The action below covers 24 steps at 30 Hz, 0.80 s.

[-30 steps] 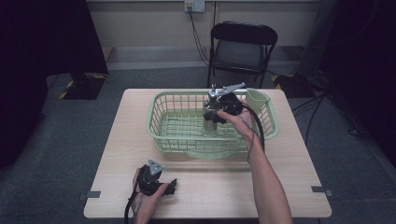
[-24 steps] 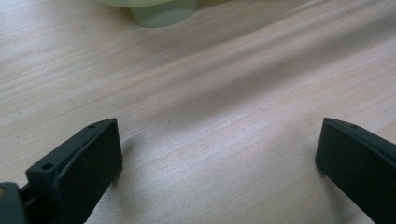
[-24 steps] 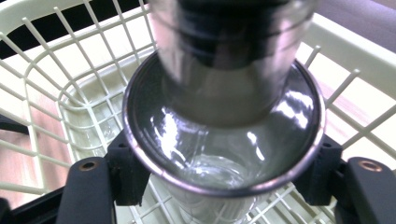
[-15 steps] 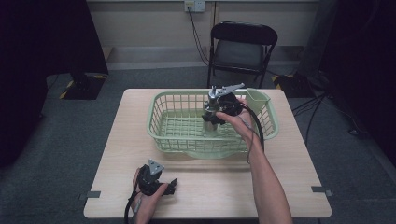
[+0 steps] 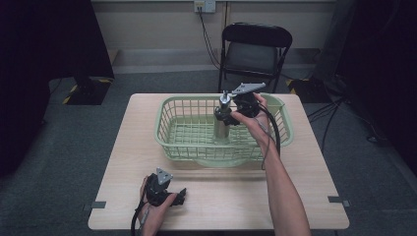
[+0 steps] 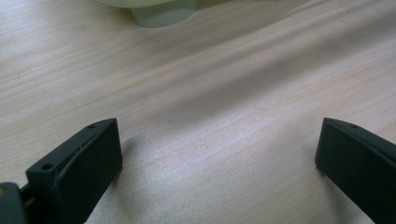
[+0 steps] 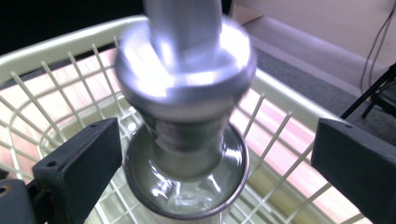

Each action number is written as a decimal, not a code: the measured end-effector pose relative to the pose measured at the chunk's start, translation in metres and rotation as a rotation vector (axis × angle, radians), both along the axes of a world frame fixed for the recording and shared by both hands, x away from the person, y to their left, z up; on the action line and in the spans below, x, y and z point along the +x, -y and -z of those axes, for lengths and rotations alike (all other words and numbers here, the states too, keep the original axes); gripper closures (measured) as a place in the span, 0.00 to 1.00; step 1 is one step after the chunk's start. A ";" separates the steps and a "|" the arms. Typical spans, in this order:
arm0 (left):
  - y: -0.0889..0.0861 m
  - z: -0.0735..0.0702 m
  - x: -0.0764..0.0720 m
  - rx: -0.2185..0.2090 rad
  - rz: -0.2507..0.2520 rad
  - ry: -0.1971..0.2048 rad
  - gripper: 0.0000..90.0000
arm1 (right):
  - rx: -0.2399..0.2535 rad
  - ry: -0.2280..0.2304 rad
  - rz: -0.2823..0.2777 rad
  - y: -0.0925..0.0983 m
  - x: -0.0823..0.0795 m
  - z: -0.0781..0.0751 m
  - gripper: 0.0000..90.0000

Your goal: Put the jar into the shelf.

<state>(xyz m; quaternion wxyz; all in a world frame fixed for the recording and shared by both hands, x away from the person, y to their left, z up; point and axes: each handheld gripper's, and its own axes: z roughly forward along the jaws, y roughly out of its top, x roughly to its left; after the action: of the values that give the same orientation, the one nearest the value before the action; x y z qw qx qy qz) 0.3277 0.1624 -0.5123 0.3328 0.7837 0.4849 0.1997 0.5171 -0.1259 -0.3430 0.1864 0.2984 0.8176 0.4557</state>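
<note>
Pale green plastic basket (image 5: pixel 172 129) sits on the light wooden desk (image 5: pixel 305 187), toward its far half. Inside the basket stands a metal cup (image 5: pixel 222 132), upright, near the middle and a little toward the right wall. In the right gripper view the cup's open rim (image 7: pixel 187 186) is seen from above, with a blurred metal shaker lid (image 7: pixel 184 84) directly over its mouth (whether the lid touches the cup cannot be told from the blur).

Right gripper (image 5: pixel 231 112) is held over the cup, pointing down into the basket. Its fingers (image 7: pixel 79 163) have just been opening and now stand wide apart, released; the lid and cup lie between them, but neither pad presses on them.

Left gripper (image 5: pixel 179 195) rests low on the near left part of the desk, well apart from the basket. Its fingers (image 6: pixel 79 163) are spread wide over bare wood, grasping nothing.
</note>
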 end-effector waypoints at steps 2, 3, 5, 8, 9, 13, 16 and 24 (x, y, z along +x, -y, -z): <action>0.000 0.000 0.000 0.001 0.000 0.000 0.00 | 0.008 0.011 0.006 0.000 -0.005 -0.004 0.01; 0.000 0.000 0.000 0.002 0.001 0.000 0.00 | 0.012 0.013 0.011 0.000 -0.007 -0.006 0.01; 0.000 0.000 0.000 0.001 0.000 0.000 0.00 | 0.021 0.022 0.019 0.001 -0.012 -0.009 0.01; 0.000 0.000 0.000 0.002 0.001 0.000 0.00 | 0.042 0.030 0.040 0.004 -0.020 -0.014 0.01; 0.000 0.000 0.000 0.001 0.001 0.000 0.00 | 0.046 0.037 0.044 0.005 -0.023 -0.016 0.01; 0.000 0.000 0.000 0.001 0.001 0.000 0.00 | 0.072 0.045 0.063 0.010 -0.033 -0.023 0.01; 0.000 0.000 0.000 0.002 0.001 0.000 0.00 | 0.082 0.047 0.077 0.012 -0.039 -0.026 0.01; 0.000 0.000 0.000 0.001 0.001 0.000 0.00 | 0.118 0.066 0.116 0.024 -0.061 -0.027 0.02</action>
<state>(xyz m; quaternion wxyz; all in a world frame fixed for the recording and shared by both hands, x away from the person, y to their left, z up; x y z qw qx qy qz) 0.3277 0.1626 -0.5123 0.3325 0.7840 0.4844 0.2000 0.4562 -0.1495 -0.3158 0.2218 0.3404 0.7642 0.5010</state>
